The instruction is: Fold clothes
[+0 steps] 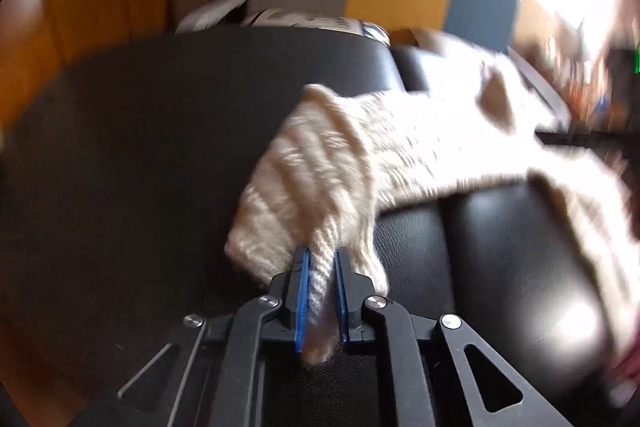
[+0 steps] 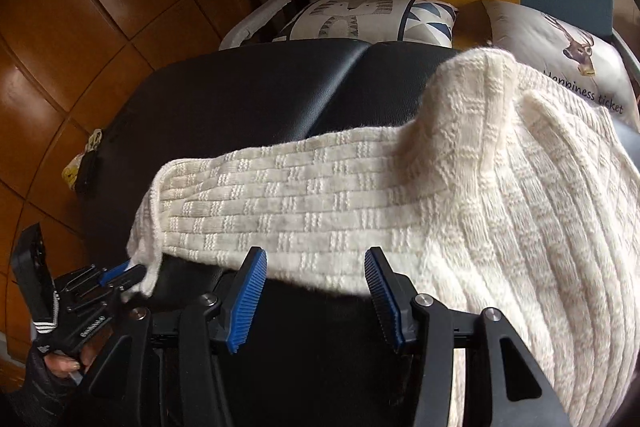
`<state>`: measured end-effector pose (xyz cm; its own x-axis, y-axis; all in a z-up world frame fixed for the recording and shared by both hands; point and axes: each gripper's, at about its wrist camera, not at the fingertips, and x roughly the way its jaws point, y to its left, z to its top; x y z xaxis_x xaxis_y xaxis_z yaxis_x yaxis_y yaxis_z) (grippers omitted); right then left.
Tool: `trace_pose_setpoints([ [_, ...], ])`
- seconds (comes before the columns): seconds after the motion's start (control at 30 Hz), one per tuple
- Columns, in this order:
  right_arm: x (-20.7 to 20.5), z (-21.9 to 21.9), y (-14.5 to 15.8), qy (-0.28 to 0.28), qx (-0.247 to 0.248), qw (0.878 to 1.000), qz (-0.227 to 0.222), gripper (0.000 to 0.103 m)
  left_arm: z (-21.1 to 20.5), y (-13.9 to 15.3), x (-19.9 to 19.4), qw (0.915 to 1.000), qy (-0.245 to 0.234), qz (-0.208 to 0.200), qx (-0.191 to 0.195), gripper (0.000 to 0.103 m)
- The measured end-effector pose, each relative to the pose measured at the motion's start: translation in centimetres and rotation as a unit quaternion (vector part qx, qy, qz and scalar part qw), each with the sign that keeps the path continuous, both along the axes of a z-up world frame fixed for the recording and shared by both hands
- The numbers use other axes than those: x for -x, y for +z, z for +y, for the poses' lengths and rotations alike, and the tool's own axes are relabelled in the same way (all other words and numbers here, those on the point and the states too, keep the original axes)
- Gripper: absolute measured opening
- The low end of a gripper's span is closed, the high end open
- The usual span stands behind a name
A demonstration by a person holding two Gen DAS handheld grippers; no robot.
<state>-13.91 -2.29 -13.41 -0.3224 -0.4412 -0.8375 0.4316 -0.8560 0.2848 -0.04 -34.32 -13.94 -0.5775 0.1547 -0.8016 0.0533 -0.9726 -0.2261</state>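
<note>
step: folding the sleeve (image 2: 280, 195) of the sweater (image 2: 540, 227) | left gripper (image 1: 322, 267) jaws pinch cuff at 6 o'clock | right gripper (image 2: 316, 291) jaws wide apart, holding nothing | next: carry sleeve toward 3 o'clock over body

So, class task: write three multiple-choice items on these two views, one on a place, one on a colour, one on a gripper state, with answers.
1. Where does the sweater lie?
A. on the black seat
B. on the floor
C. in a basket

2. What colour are the finger pads?
A. red
B. blue
C. green

3. The right gripper is:
A. shut on a pillow
B. shut on the sleeve
C. open

Answers: A, knit spreads over black upholstery; B, ribbed blue pads show; C, fingers stand apart, while the left gripper pinches the sleeve.
</note>
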Motion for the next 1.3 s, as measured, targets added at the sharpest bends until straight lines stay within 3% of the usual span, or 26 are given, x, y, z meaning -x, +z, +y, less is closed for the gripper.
trace_pose_setpoints([
  [0.1,1.9,-1.4,-0.7,0.001,-0.014,1.0,-0.001,0.052,-3.9,-0.2,0.3,0.9925,0.045,-0.001,-0.113,0.011],
  [0.2,3.5,-3.0,-2.3,0.01,-0.023,0.999,-0.023,0.052,-8.1,-0.6,0.8,0.9699,0.097,0.001,-0.223,0.011],
  [0.27,4.2,-4.2,-3.4,0.013,-0.034,0.999,-0.028,0.055,-10.9,-1.3,1.3,0.9523,0.144,-0.001,-0.269,0.011],
  [0.4,4.7,-5.6,-3.5,0.003,-0.05,0.999,-0.014,0.062,-15.4,-2.8,2.5,0.9343,0.218,-0.02,-0.282,0.011],
  [0.47,4.7,-6.2,-3.5,-0.001,-0.06,0.998,-0.015,0.067,-16.8,-3.3,2.7,0.9272,0.258,-0.041,-0.269,0.012],
  [0.53,4.7,-6.8,-3.5,-0.003,-0.072,0.997,-0.014,0.072,-17.6,-3.0,2.2,0.9181,0.29,-0.042,-0.267,0.012],
  [0.6,4.7,-7.4,-3.6,-0.002,-0.075,0.997,-0.015,0.082,-17.7,-1.6,0.9,0.9138,0.33,-0.027,-0.236,0.015],
  [0.67,4.7,-8.1,-3.7,0.002,-0.076,0.997,-0.016,0.096,-15.9,0.4,0.0,0.923,0.307,0.008,-0.232,0.015],
  [0.73,4.5,-8.8,-3.6,0.011,-0.087,0.996,-0.008,0.098,-12.5,1.8,0.5,0.9476,0.258,0.007,-0.188,0.015],
  [0.8,4.1,-8.1,-2.7,0.011,-0.058,0.998,-0.01,0.09,-8.2,2.3,1.6,0.9698,0.198,-0.004,-0.143,0.015],
  [0.83,3.9,-7.3,-2.1,0.007,-0.041,0.999,-0.01,0.077,-6.4,2.1,2.2,0.9764,0.175,-0.012,-0.126,0.015],
  [0.87,3.5,-5.8,-1.1,-0.003,-0.017,1.0,-0.009,0.075,-5.0,1.8,2.8,0.9805,0.161,-0.023,-0.111,0.015],
  [0.97,2.2,-1.3,1.7,-0.033,0.046,0.998,-0.003,0.075,-2.3,0.0,4.8,0.983,0.144,-0.058,-0.098,0.015],
  [1.1,-1.7,6.4,3.6,-0.051,0.041,0.998,-0.005,0.075,-1.1,-0.6,7.0,0.9843,0.146,-0.064,-0.076,0.015],
  [1.2,-5.8,12.7,3.1,-0.08,0.041,0.995,-0.042,0.075,-1.2,-1.5,8.7,0.9843,0.148,-0.067,-0.07,0.018],
  [1.3,-9.9,17.3,1.0,-0.103,0.087,0.985,-0.11,0.075,-3.3,-1.6,9.9,0.9854,0.147,-0.067,-0.053,0.018],
])
